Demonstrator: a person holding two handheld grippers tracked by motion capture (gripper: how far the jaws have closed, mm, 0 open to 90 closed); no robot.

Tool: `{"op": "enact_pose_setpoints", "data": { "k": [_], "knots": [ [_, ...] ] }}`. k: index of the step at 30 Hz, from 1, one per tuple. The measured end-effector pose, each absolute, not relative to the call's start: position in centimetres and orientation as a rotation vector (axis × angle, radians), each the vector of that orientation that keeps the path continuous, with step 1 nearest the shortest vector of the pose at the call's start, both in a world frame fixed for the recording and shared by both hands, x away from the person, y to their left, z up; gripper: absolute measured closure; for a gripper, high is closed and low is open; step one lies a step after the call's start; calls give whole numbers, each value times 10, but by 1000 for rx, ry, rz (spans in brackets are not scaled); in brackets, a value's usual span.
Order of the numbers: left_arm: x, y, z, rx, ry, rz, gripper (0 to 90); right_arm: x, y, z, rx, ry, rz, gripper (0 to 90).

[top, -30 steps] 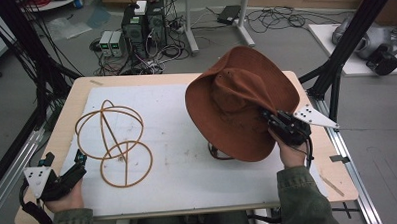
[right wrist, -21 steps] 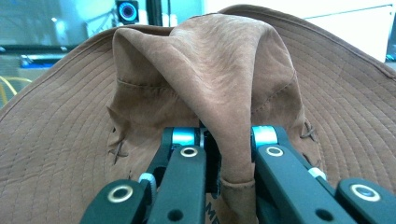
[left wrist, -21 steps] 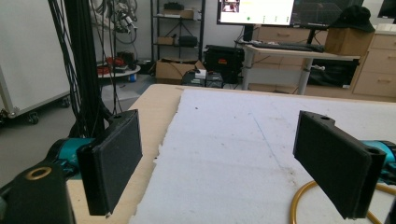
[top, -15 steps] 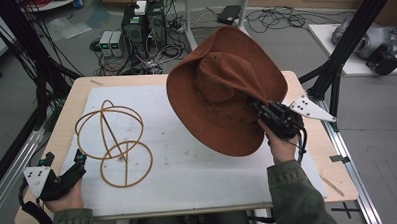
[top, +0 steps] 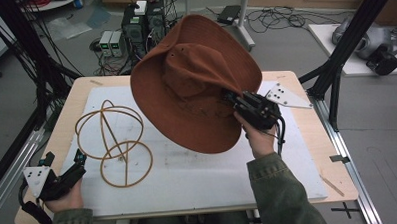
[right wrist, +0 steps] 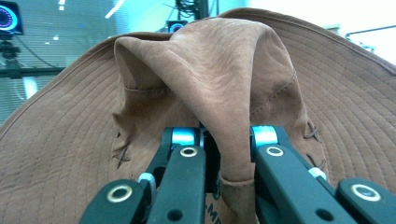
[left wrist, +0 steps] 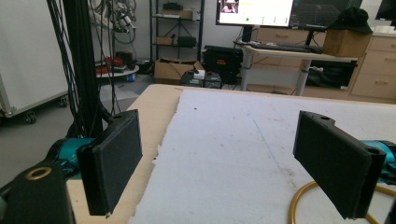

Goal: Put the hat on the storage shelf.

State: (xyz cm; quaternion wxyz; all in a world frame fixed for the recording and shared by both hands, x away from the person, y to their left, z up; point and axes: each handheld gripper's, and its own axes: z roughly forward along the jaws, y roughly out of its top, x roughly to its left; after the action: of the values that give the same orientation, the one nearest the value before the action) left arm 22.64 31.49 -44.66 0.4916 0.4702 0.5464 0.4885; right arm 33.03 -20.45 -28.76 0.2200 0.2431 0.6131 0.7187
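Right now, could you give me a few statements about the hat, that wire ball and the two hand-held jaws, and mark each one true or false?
1. The right gripper is clamped on a fold of the brown hat. True.
2. The hat lies flat on the white mat. False: it is lifted clear of the mat, tilted.
3. The left gripper is open with nothing between its jaws. True.
4. The wire sphere hangs from the left gripper. False: it rests on the mat, beside that gripper.
5. The hat is green. False: it is brown.
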Motion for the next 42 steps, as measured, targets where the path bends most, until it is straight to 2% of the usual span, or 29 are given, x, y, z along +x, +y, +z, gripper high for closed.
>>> {"op": "enact_pose_setpoints", "data": {
  "k": [13, 22, 42],
  "knots": [
    [227, 315, -447, 1145, 1326, 1184, 157, 334, -137, -270, 581, 1752, 2112, 873],
    [228, 316, -447, 1145, 1326, 1181, 157, 332, -91, -269, 512, 1826, 2166, 873],
    [227, 320, -448, 1138, 1336, 1190, 157, 330, -29, -280, 427, 1978, 2211, 868]
  ]
}}
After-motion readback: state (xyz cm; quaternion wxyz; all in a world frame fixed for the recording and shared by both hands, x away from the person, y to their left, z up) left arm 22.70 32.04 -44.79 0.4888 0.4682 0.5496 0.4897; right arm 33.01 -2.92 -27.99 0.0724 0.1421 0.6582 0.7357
